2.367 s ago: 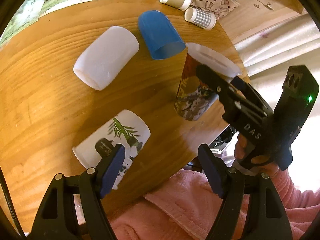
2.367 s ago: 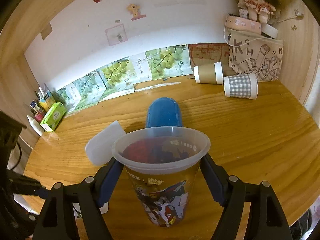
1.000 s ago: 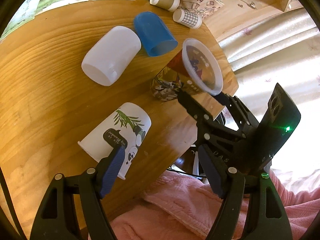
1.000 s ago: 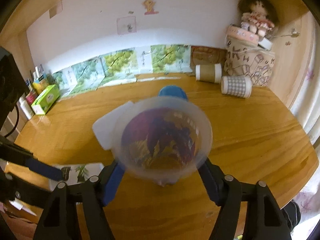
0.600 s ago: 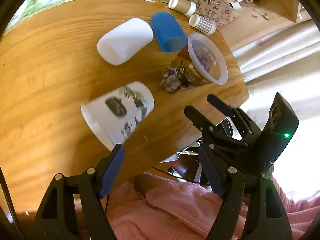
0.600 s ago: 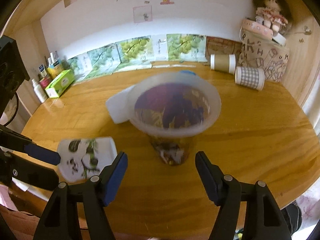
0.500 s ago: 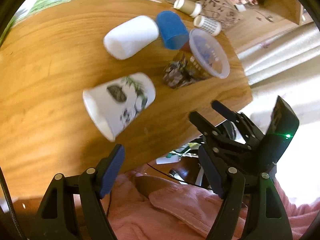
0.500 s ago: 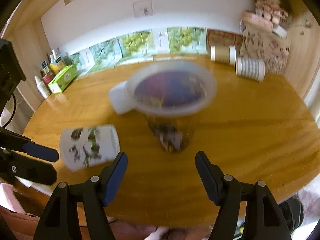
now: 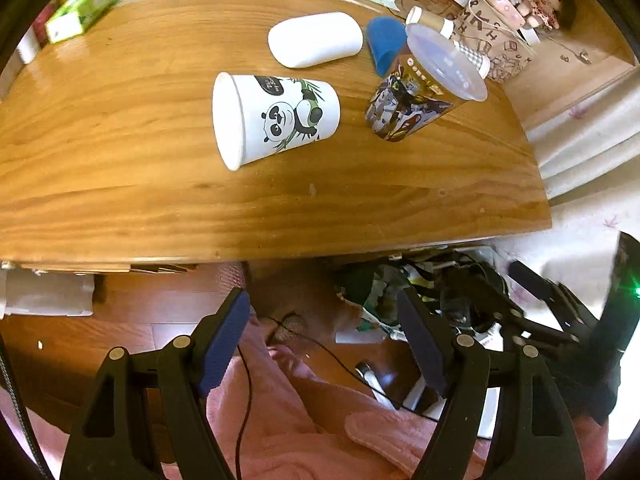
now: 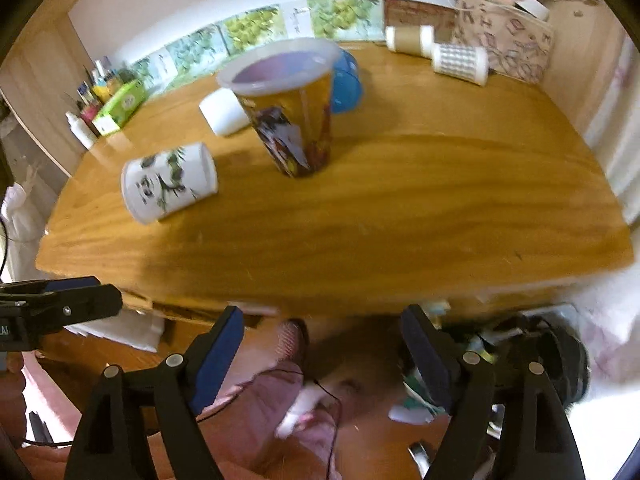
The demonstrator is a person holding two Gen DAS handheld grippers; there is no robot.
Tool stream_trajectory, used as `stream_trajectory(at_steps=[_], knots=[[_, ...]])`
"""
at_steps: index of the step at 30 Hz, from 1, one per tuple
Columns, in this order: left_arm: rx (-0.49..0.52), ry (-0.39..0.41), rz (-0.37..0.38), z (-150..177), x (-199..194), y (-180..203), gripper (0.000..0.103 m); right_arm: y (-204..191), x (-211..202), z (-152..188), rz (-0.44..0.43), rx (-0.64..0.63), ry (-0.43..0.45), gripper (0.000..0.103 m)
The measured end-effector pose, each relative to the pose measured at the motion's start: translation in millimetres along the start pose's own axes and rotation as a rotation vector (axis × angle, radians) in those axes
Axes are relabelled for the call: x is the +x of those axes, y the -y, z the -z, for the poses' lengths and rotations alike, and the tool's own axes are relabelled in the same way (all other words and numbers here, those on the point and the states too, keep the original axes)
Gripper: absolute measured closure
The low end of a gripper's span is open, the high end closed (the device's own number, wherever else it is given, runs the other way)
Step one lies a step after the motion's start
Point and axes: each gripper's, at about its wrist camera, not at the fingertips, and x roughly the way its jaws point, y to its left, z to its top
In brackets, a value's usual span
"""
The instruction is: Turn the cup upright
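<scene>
The printed cup with a clear rim (image 9: pixel 416 92) stands upright on the wooden table (image 9: pixel 280 208); it also shows in the right wrist view (image 10: pixel 292 120). A white panda cup (image 9: pixel 272 118) lies on its side left of it, and shows in the right wrist view too (image 10: pixel 168 188). A plain white cup (image 9: pixel 316 40) and a blue cup (image 9: pixel 384 46) lie on their sides behind. My left gripper (image 9: pixel 324 340) is open and empty, off the table's front edge. My right gripper (image 10: pixel 320 352) is open and empty, also back over the floor.
Two paper cups (image 10: pixel 460 60) lie at the back right by a patterned bag (image 10: pixel 504 32). A green box (image 10: pixel 120 104) and bottles stand at the back left. Pink clothing (image 9: pixel 280 432) and clutter are below the table's edge.
My right gripper set the printed cup upright, opened and let it go. Both grippers pulled back off the table's front edge. The panda cup stayed lying on its side.
</scene>
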Motion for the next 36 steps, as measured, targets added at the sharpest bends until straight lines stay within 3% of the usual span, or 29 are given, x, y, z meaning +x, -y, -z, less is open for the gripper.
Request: stream_trajectory(at_steps=[6,11,19,25,33,36], knots=[[0.006,0.112,-0.051,11.4,-28.9,14.1,0.024,13.7,-34.0,11.1,-0.001,0.044,0.001,0.02],[0.013,0.205,-0.044,14.2,-58.0,28.0,0.024,19.6,-63.8,12.4,-0.003,0.09,0.032,0.02],[0.051,0.43,-0.124,18.7,-108.8,58.7,0.02,18.0,-119.5,5.5,-0.041,0.062,0.138,0.02],[0.056,0.556,-0.149,18.6,-129.5,74.7,0.017,12.9,-153.7,0.7,-0.066,0.002,0.22,0.019],[0.06,0.741,-0.227,30.7,-156.3,84.1,0.013,19.8,-175.2,-2.6,-0.068,0.037,0.354,0.017],[0.058,0.785,-0.251,36.8,-161.9,85.9,0.007,21.3,-180.0,-4.4,-0.083,0.054,0.405,0.015]])
